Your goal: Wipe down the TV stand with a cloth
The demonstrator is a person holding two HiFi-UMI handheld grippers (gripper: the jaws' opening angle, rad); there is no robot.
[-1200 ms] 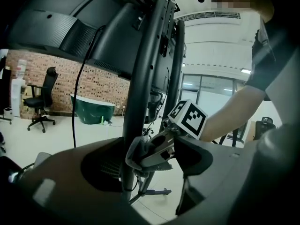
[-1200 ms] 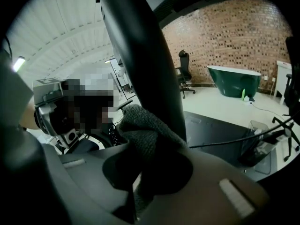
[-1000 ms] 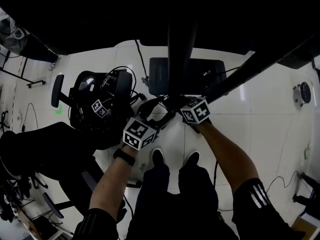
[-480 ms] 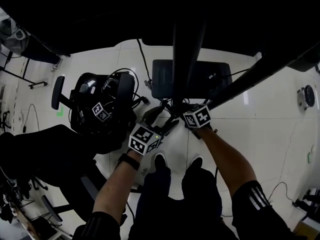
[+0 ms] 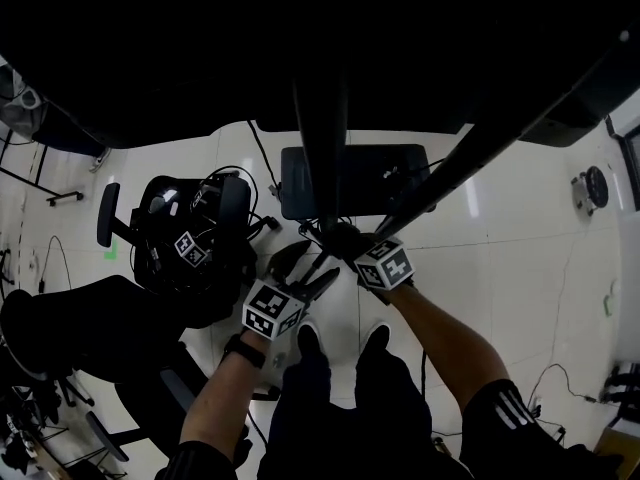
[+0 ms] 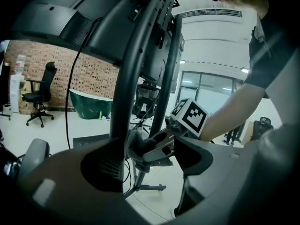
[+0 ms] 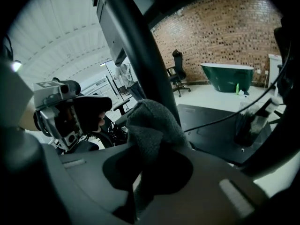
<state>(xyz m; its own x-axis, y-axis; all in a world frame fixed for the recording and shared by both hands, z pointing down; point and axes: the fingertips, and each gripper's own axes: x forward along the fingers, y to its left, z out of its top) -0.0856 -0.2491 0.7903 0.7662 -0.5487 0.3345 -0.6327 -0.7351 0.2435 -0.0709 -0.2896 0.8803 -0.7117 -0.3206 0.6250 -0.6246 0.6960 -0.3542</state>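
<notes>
Grey cloth [image 7: 153,123] on the TV stand pole [image 7: 133,55]
The right gripper [image 7: 149,175] clamps it; the left gripper [image 6: 152,166] has its jaws apart. Glossy white floor [image 5: 520,218], brick wall [image 7: 225,36].

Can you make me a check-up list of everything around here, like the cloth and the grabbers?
Surface: white tiled floor; TV stand's dark post rises from its base plate.
Job's things: grey cloth, against the post.
Clutter: black office chair with gear on it.
Grippers: right gripper shut on the cloth; left gripper open, holding nothing.
Cables: black cable across the floor.
Surroundings: brick wall, green tub.
</notes>
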